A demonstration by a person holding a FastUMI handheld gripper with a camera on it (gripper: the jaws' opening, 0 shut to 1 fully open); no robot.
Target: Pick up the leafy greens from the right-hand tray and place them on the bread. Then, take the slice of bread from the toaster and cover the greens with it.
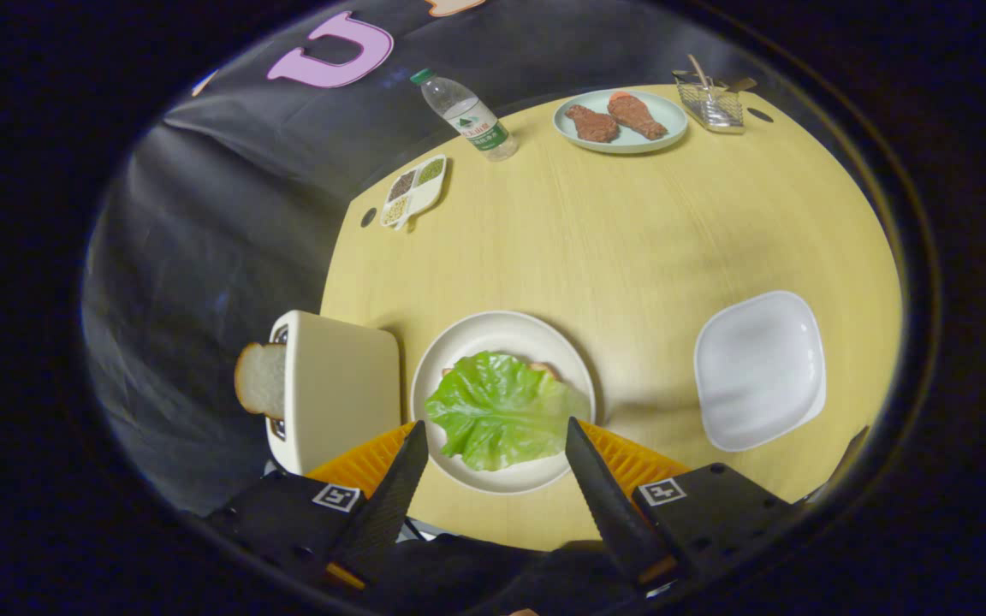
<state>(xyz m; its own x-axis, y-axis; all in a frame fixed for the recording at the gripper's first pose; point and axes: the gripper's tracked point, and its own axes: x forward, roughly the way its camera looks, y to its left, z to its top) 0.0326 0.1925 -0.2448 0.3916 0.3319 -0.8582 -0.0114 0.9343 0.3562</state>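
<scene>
A green lettuce leaf (499, 409) lies on a slice of bread (544, 369) whose brown edge peeks out behind it, both on a round white plate (501, 329). My gripper (497, 435) hovers above the near part of the plate, open, the leaf showing between the fingertips with nothing held. Left of the plate stands a cream toaster (335, 389) with a slice of bread (260, 378) sticking out of its slot. To the right of the plate sits a square white tray (760, 368) with nothing on it.
Across the yellow table (630, 231) stand a water bottle (469, 115), a small divided dish of seeds (413, 190), a pale plate with two pieces of meat (620, 120) and a wire holder (711, 103). The table's edge runs close behind the toaster.
</scene>
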